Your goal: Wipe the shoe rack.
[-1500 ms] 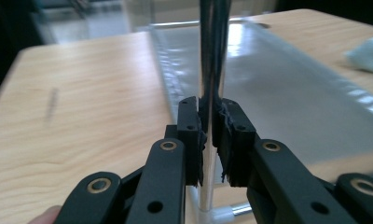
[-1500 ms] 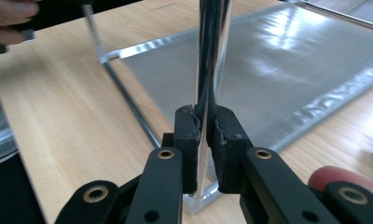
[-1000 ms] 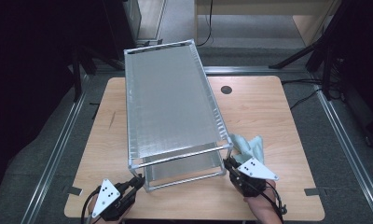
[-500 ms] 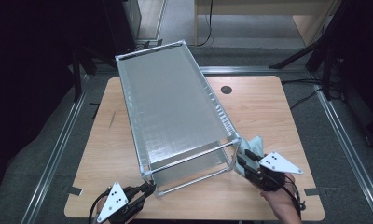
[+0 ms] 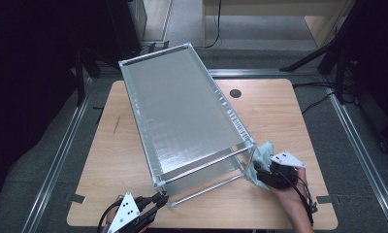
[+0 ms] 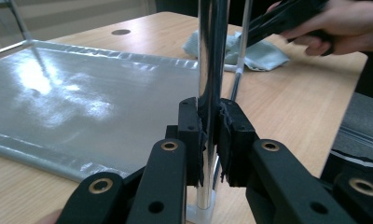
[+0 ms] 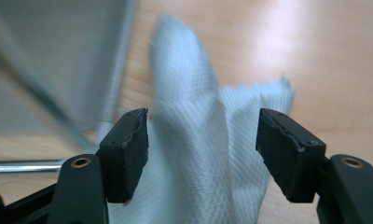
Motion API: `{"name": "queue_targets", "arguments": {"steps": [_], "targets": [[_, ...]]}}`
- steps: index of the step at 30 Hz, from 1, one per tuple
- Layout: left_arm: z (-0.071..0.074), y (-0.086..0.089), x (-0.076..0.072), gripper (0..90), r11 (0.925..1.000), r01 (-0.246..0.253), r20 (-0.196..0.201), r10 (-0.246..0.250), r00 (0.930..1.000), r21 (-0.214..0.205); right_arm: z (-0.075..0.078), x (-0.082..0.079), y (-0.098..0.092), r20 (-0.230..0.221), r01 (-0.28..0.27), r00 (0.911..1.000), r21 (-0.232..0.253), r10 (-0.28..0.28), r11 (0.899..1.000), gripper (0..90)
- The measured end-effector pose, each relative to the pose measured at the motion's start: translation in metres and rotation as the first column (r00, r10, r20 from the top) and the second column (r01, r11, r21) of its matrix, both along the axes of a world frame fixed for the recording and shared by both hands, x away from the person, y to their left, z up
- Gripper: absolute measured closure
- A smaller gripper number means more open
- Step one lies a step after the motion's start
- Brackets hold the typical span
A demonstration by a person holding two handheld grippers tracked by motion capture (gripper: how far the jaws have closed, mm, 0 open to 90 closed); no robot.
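right gripper (image 5: 258, 174) opened, left the rack (image 5: 182, 111).

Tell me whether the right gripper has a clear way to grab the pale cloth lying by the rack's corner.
Probably yes. The right gripper, whose jaws have just been opening, stands open with the cloth directly between them, unpinched; the rack's leg stands off to one side.

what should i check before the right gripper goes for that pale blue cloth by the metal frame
1. Left gripper clamped on the shiny metal upright of the silver mesh-panelled frame: ok.
2. Right gripper jaws apart, having just been opening: ok.
3. Pale blue-green woven cloth between the right jaws, pads not pressing it: ok.
4. Cloth free of the frame's foot: cannot tell, it lies right at the corner.
5. Frame steady on the wooden table: not ok, it is tilted with its far end raised.
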State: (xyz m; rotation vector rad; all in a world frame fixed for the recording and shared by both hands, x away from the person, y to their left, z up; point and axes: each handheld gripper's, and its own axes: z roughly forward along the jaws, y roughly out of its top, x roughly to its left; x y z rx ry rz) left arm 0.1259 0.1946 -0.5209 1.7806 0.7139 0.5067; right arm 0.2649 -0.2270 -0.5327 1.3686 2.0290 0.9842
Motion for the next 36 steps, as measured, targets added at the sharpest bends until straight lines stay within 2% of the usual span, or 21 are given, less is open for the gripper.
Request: {"name": "queue_targets", "arguments": {"steps": [2,4,7,9,11,14,16,19,20,22,25,28,29,31,33,35,36], "targets": [[0.000,-0.001,-0.001,80.8,0.9999,-0.007,0.000,0.007,1.0000,-0.007,-0.006,0.003,-0.001,-0.029,0.006,0.9996,-0.008,-0.006,1.000,43.7],[-0.002,-0.002,-0.002,78.6,0.9997,-0.021,0.001,0.021,0.9998,-0.012,-0.011,0.004,-0.002,-0.045,0.001,0.9990,-0.028,-0.002,1.000,63.1],[-0.004,-0.004,-0.001,76.2,0.9994,-0.032,-0.005,0.032,0.9995,-0.010,-0.015,0.001,-0.002,-0.050,-0.005,0.9987,-0.031,0.003,1.000,77.7],[-0.004,-0.005,0.000,76.2,0.9989,-0.034,-0.021,0.034,0.9992,-0.031,-0.014,-0.001,-0.002,-0.056,-0.015,0.9984,-0.038,0.012,0.999,82.1],[-0.005,-0.007,0.001,79.9,0.9984,-0.045,-0.031,0.044,0.9986,-0.035,-0.012,-0.008,0.000,-0.061,-0.046,0.9972,-0.027,0.044,0.999,83.1],[-0.004,-0.010,0.001,80.6,0.9978,-0.059,-0.031,0.058,0.9978,-0.029,-0.007,-0.021,-0.003,-0.044,-0.103,0.9935,0.045,0.105,0.994,83.1],[-0.005,-0.012,0.001,80.7,0.9975,-0.063,-0.034,0.062,0.9975,-0.033,0.002,-0.028,-0.004,-0.002,-0.116,0.9932,0.063,0.116,0.991,83.1],[-0.005,-0.012,0.002,80.6,0.9973,-0.061,-0.038,0.059,0.9975,-0.042,0.022,-0.037,-0.005,0.086,-0.117,0.9906,0.137,0.106,0.984,83.2],[-0.006,-0.012,0.002,80.6,0.9973,-0.058,-0.039,0.056,0.9977,-0.045,0.026,-0.038,-0.005,0.100,-0.118,0.9895,0.144,0.104,0.983,83.2],[-0.006,-0.012,0.002,80.6,0.9976,-0.056,-0.036,0.054,0.9979,-0.041,0.041,-0.044,-0.001,0.177,-0.147,0.9770,0.151,0.120,0.978,83.1],[-0.005,-0.013,0.002,80.8,0.9974,-0.064,-0.036,0.062,0.9974,-0.035,0.061,-0.054,0.003,0.275,-0.173,0.9534,0.164,0.124,0.971,83.1],[-0.006,-0.013,0.002,80.8,0.9974,-0.063,-0.036,0.062,0.9974,-0.035,0.073,-0.062,0.006,0.335,-0.182,0.9350,0.170,0.117,0.969,83.1],[-0.006,-0.013,0.002,80.8,0.9974,-0.063,-0.036,0.061,0.9975,-0.035,0.074,-0.064,0.008,0.343,-0.192,0.9308,0.160,0.128,0.968,83.0],[-0.006,-0.013,0.002,80.8,0.9974,-0.062,-0.037,0.060,0.9975,-0.037,0.071,-0.065,0.012,0.334,-0.206,0.9301,0.129,0.153,0.970,82.9],[-0.006,-0.013,0.002,80.9,0.9975,-0.061,-0.037,0.059,0.9976,-0.036,0.062,-0.062,0.016,0.301,-0.207,0.9388,0.105,0.167,0.973,82.7],[-0.006,-0.012,0.002,80.9,0.9976,-0.059,-0.037,0.058,0.9976,-0.036,0.052,-0.059,0.017,0.272,-0.207,0.9470,0.107,0.171,0.973,82.7],[-0.006,-0.012,0.002,80.9,0.9977,-0.058,-0.037,0.057,0.9977,-0.036,0.044,-0.056,0.017,0.242,-0.208,0.9538,0.103,0.179,0.973,82.7]]}}
